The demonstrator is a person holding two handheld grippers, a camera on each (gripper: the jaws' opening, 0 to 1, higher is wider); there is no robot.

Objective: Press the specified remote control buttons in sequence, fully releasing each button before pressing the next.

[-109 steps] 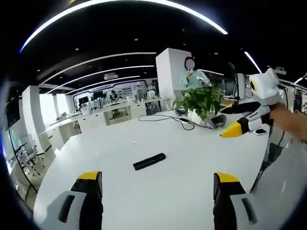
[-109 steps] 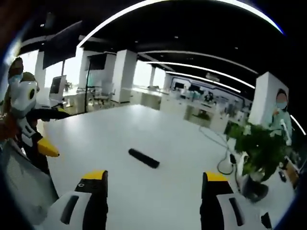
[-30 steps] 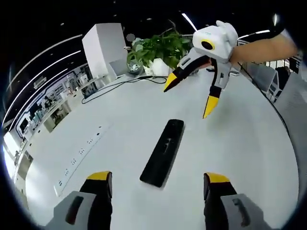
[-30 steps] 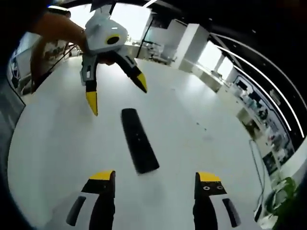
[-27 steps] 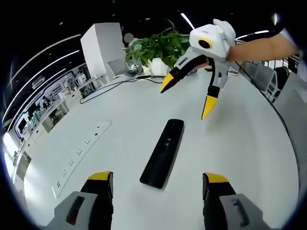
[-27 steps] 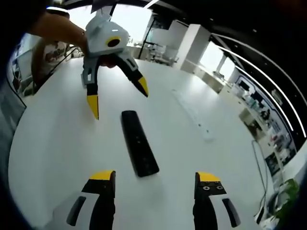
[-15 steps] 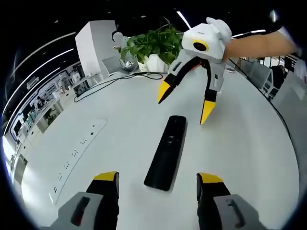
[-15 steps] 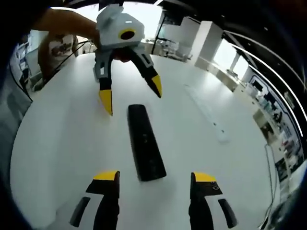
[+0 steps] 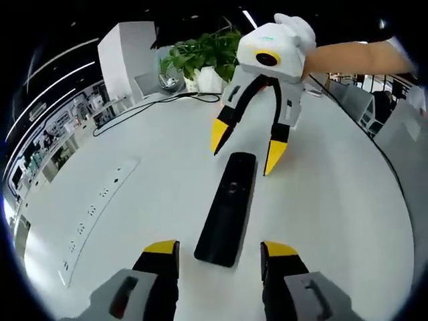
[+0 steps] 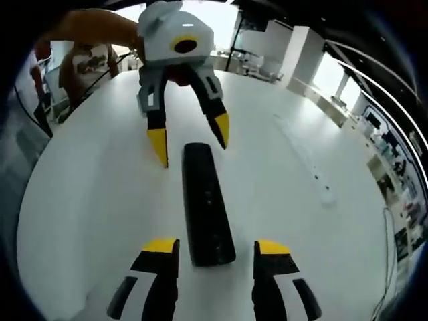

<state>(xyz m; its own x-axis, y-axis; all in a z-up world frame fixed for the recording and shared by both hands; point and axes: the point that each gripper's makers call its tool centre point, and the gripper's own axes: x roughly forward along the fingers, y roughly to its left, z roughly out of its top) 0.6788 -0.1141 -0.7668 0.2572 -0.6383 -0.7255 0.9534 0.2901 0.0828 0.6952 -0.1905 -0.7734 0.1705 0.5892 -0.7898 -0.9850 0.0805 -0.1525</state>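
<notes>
A long black remote control [image 9: 229, 200] lies flat on the white table [image 9: 334, 221]. My left gripper [image 9: 219, 249] is open, its yellow-tipped jaws standing either side of the remote's near end without touching it. My right gripper [image 9: 246, 146] comes in from the far side, open, its tips straddling the remote's far end. In the right gripper view the remote [image 10: 206, 200] runs lengthwise from my right gripper [image 10: 215, 247] to the left gripper [image 10: 190, 138]. Each gripper is held in a person's hand [image 10: 93, 27].
A potted green plant [image 9: 200, 50] and a dark cable [image 9: 150, 107] sit at the table's far end. A recessed socket strip [image 9: 93, 214] runs along the table to the left of the remote, seen as a socket strip [image 10: 304, 160] on the right in the other view. Chairs stand beyond the table edge.
Both grippers have closed in on the remote from its opposite ends and dropped lower. Their jaws stand a little narrower than before. The remote has not moved.
</notes>
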